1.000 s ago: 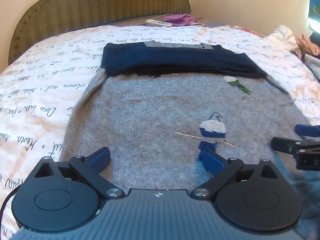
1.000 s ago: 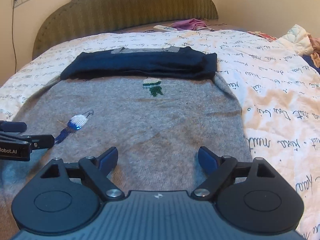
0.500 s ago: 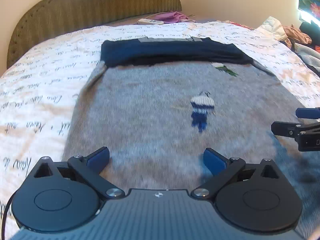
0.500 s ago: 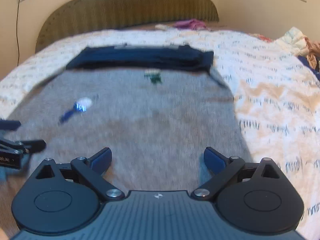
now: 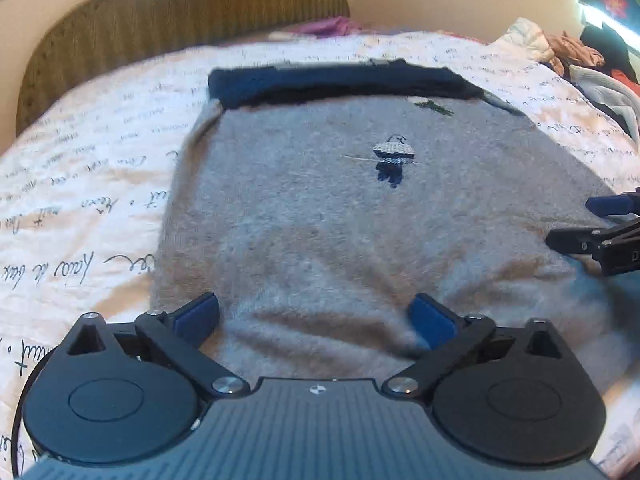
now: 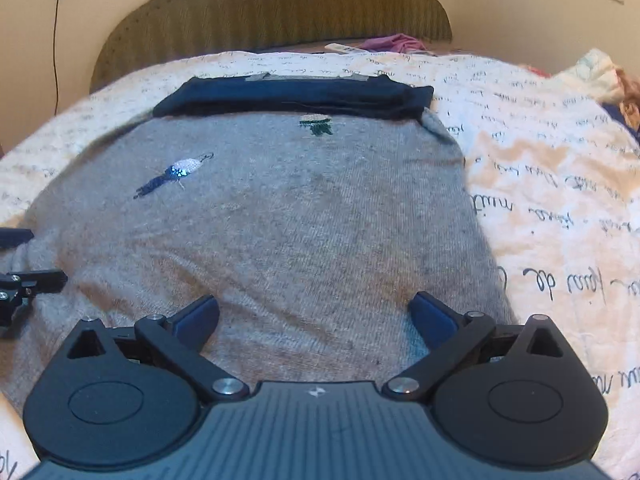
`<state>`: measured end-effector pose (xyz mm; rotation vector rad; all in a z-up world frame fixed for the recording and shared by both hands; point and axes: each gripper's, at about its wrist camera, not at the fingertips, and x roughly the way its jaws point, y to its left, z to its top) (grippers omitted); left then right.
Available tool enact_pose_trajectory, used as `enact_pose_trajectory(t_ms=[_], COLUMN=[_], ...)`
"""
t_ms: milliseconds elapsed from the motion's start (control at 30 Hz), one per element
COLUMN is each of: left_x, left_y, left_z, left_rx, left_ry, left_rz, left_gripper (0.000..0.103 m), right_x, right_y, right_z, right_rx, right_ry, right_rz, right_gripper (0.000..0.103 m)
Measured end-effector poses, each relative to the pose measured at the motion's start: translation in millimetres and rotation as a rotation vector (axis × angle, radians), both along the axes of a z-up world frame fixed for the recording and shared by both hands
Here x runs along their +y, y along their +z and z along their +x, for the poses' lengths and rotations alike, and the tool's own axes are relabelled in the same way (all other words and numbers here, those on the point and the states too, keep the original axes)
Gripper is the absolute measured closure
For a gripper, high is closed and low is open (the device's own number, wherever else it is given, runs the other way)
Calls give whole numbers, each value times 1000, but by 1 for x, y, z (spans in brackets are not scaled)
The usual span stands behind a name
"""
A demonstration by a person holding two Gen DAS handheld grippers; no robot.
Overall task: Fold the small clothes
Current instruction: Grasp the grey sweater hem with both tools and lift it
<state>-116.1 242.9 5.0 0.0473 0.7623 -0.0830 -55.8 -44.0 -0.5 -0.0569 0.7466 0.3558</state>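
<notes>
A grey knitted sweater [image 5: 320,216] [image 6: 280,224] with small embroidered figures lies flat on the bed, its navy blue part [image 5: 332,82] [image 6: 292,96] folded across the far end. My left gripper [image 5: 316,316] is open over the sweater's near edge, towards its left side, with grey fabric bunched between its fingers. Over the near right part, my right gripper [image 6: 314,314] is open too, nothing clamped. Each gripper shows at the side of the other's view: the right one [image 5: 600,224], the left one [image 6: 24,260].
The bed has a white cover with script lettering [image 5: 80,208] [image 6: 560,184] and an olive padded headboard [image 6: 272,12]. A pile of clothes [image 5: 580,52] lies at the right edge. A purple cloth and a remote [image 6: 384,44] sit near the headboard.
Both grippers have drawn back towards the sweater's near edge, so more grey cloth lies ahead. The fabric now bunches up between the left fingers. Both stay open.
</notes>
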Motion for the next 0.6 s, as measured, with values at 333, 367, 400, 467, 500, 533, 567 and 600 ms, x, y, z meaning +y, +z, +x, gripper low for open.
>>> enact_pose_trajectory(t_ms=[333,367,400,467,500,533,567,600], left_x=[37,45,54,65,68,70,71,72], left_y=[28,25,22,20,21,22,23,24], left_z=[-30,-34,-37,-47,-50,-52,-53,-53], left_rx=[58,81,109,98,102,110,118,132], left_ry=[142,157,176,181,170,155,133,109], left_rz=[-86,-120,-158,-211,-236,-272,-320,-367], left_gripper=[5,5,5,6,6,6,6,6], right_x=[-52,-66,-80,-114,-129,-142,-152,-159], right_y=[38,39,37,32,28,24,20,18], right_z=[-26,-28,-28,-27,-26,-26,-26,-27], right_rx=[44,65,100,197,239,277,307,327], right_ry=[-65,-71,-76,-96,-121,-143,-159,-165], right_rz=[164,205,255,377,419,445,457,468], right_gripper=[0,0,0,0,0,0,0,0])
